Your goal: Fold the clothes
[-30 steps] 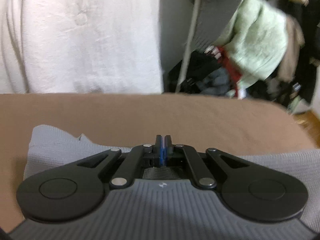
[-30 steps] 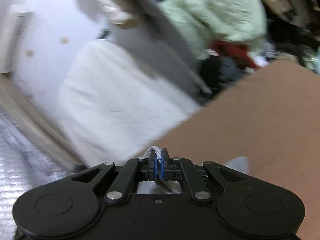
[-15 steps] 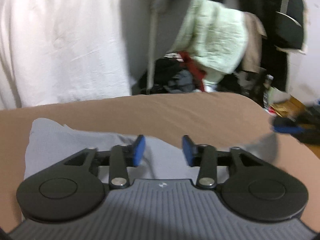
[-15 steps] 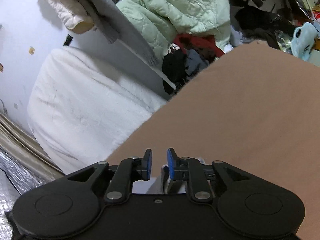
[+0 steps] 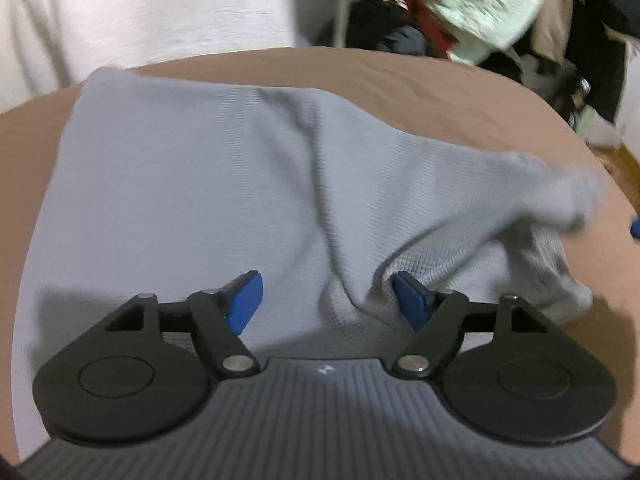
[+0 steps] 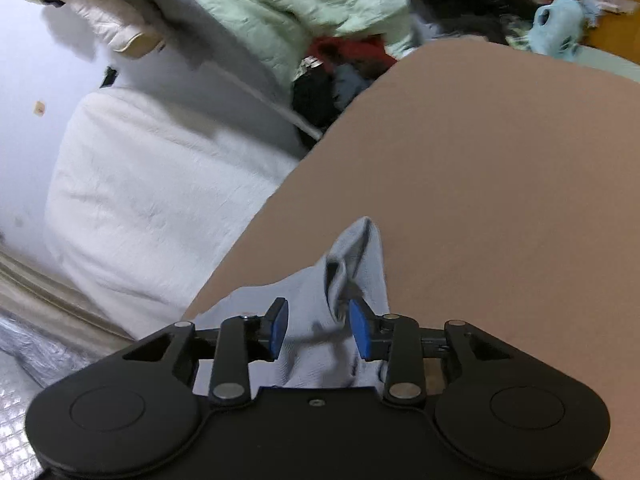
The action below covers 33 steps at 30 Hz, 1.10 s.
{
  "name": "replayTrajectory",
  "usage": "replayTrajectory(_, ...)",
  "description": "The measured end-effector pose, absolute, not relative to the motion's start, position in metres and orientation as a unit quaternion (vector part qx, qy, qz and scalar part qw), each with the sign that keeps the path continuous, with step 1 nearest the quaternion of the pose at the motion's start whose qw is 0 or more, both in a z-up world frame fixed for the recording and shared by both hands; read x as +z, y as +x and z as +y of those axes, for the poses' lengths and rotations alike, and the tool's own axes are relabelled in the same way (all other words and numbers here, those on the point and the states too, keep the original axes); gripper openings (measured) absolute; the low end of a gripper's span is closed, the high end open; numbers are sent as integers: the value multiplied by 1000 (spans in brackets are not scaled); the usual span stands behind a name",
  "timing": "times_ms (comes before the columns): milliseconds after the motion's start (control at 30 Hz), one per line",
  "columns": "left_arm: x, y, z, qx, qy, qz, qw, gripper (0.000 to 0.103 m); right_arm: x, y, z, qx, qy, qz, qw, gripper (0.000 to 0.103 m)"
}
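Grey knit garment (image 5: 208, 184) on brown desk (image 5: 460, 92): soft, light, limp, probably stretchy. Left gripper (image 5: 326, 304) fingers wide, right gripper (image 6: 318, 326) fingers wide, both empty. Best hold: bunched edge at 3 o'clock.

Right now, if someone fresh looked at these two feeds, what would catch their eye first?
The grey garment spread over the brown surface, creased down its middle and bunched at its right end. Both grippers hover open over it: the left gripper above the crease, the right gripper over a rumpled corner. Behind sit a white quilt and a pile of clothes.
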State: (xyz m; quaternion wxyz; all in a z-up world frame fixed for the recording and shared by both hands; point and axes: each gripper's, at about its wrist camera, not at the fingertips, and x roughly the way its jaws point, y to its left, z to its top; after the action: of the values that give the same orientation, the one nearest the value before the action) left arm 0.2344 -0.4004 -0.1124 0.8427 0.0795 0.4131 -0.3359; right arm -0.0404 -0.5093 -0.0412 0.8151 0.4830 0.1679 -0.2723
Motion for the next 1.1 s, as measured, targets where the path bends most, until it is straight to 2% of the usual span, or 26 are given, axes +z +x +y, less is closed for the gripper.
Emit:
replayTrajectory(100, -110, 238, -389, -343, 45, 418, 840, 72, -49, -34, -502, -258, 483, 185, 816, 40)
replayTrajectory(200, -108, 237, -389, -351, 54, 412, 839, 72, -62, -20, -505, -230, 487, 236, 809, 39)
replayTrajectory(467, -87, 205, -388, -418, 46, 332, 844, 70, -74, 15, -500, -232, 422, 321, 815, 40)
replayTrajectory(533, -86, 201, -396, -410, 61, 332, 847, 65, -81, 28, -502, -221, 400, 340, 822, 40)
replayTrajectory(600, -88, 202, -405, -390, 89, 345, 849, 56, -83, 34, -499, -219, 365, 360, 830, 25)
replayTrajectory(633, -90, 205, -408, -383, 97, 349, 850, 54, -82, 35, -498, -220, 348, 365, 835, 7)
replayTrajectory(667, -91, 207, -408, -383, 93, 353, 849, 51, -81, 36, -496, -221, 331, 370, 839, 7)
replayTrajectory(867, -84, 210, -395, -407, 43, 360, 838, 51, -42, 1, -476, -211, 309, 333, 865, 6)
replayTrajectory(1033, -99, 207, -412, -418, 82, 386, 818, 55, -71, 12, -477, -233, 287, 424, 826, 6)
replayTrajectory(1100, -113, 205, -422, -398, 130, 405, 813, 55, -76, 12, -482, -230, 306, 422, 822, 7)
